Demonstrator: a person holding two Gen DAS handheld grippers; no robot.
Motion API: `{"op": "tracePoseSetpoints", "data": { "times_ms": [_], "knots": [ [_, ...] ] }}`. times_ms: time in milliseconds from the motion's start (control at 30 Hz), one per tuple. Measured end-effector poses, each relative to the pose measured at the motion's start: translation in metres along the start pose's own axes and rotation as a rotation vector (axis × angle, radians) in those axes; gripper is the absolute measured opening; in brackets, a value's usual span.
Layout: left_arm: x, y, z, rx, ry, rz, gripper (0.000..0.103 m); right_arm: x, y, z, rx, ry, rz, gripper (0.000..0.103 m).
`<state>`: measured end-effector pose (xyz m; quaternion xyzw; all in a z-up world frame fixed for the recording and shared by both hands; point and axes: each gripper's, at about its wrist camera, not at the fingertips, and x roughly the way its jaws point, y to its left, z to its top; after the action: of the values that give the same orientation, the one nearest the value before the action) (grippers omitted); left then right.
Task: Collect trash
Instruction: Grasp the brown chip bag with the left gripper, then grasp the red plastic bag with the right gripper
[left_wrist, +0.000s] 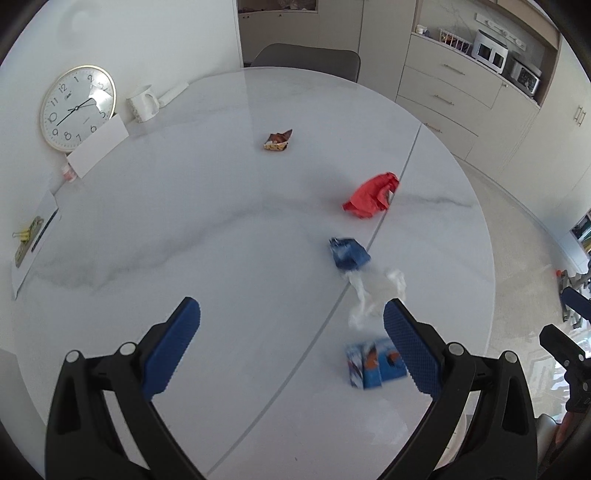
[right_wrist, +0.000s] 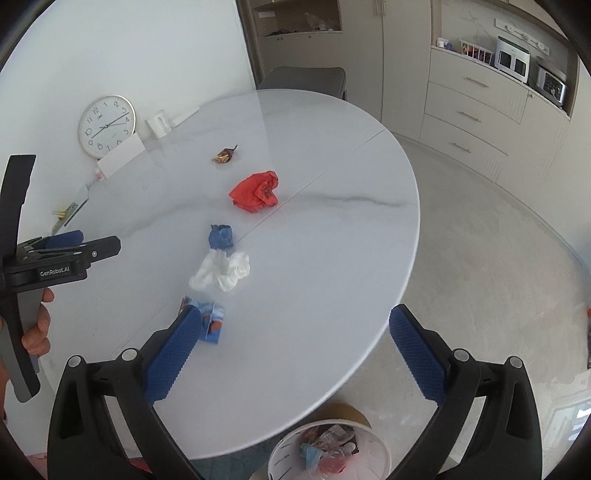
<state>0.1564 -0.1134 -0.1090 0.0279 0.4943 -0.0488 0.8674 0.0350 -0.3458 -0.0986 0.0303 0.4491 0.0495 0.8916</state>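
Note:
Several pieces of trash lie on the round white marble table (left_wrist: 192, 229): a brown snack wrapper (left_wrist: 278, 141), a crumpled red wrapper (left_wrist: 371, 195), a blue wrapper (left_wrist: 348, 253), a white tissue (left_wrist: 373, 293) and a flat blue printed packet (left_wrist: 373, 363). My left gripper (left_wrist: 291, 347) hovers open above the table's near side, the packet just inside its right finger. My right gripper (right_wrist: 295, 350) is open over the table's near edge; its left finger covers part of the printed packet (right_wrist: 212, 319). The red wrapper (right_wrist: 255, 192), blue wrapper (right_wrist: 221, 236), tissue (right_wrist: 221, 271) and brown wrapper (right_wrist: 224, 155) lie beyond.
A white bin (right_wrist: 330, 452) with trash inside stands on the floor below the table edge. A clock (left_wrist: 75, 107), mug (left_wrist: 142, 103), card and papers line the wall side. A grey chair (left_wrist: 306, 61) sits at the far end. A hand (right_wrist: 37, 328) holds the left gripper's handle.

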Motion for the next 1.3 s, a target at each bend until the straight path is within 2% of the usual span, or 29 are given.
{"op": "tracePoseSetpoints", "data": {
  "times_ms": [200, 367, 500, 700, 900, 1000, 1067, 1133, 1200, 1233, 1300],
  "knots": [
    [0.074, 0.024, 0.073, 0.018, -0.004, -0.034, 0.095, 0.064, 0.018, 0.052, 0.005, 0.044, -0.003, 0.101],
    [0.142, 0.027, 0.134, 0.063, -0.002, -0.059, 0.095, 0.124, 0.028, 0.089, 0.047, 0.077, 0.012, 0.101],
    [0.192, 0.026, 0.172, 0.1, -0.007, -0.074, 0.095, 0.169, 0.039, 0.107, 0.049, 0.092, -0.01, 0.101],
    [0.25, 0.034, 0.205, 0.069, 0.025, -0.09, 0.095, 0.218, 0.05, 0.126, 0.042, 0.114, -0.021, 0.101],
    [0.275, 0.033, 0.214, 0.096, 0.025, -0.082, 0.094, 0.239, 0.055, 0.131, 0.058, 0.135, -0.045, 0.101],
    [0.279, 0.03, 0.214, 0.121, 0.012, -0.071, 0.081, 0.242, 0.059, 0.129, 0.057, 0.139, -0.054, 0.101],
    [0.281, 0.029, 0.214, 0.135, 0.011, -0.07, 0.057, 0.244, 0.058, 0.13, 0.066, 0.141, -0.05, 0.101],
    [0.283, 0.029, 0.214, 0.136, 0.016, -0.078, 0.046, 0.244, 0.056, 0.13, 0.08, 0.14, -0.036, 0.101],
    [0.282, 0.029, 0.214, 0.136, 0.008, -0.067, 0.041, 0.244, 0.054, 0.129, 0.085, 0.142, -0.033, 0.101],
    [0.281, 0.028, 0.213, 0.141, 0.004, -0.063, 0.034, 0.244, 0.053, 0.129, 0.084, 0.145, -0.031, 0.101],
    [0.281, 0.028, 0.213, 0.144, 0.004, -0.058, 0.034, 0.246, 0.051, 0.128, 0.086, 0.152, -0.021, 0.101]
  ]
}}
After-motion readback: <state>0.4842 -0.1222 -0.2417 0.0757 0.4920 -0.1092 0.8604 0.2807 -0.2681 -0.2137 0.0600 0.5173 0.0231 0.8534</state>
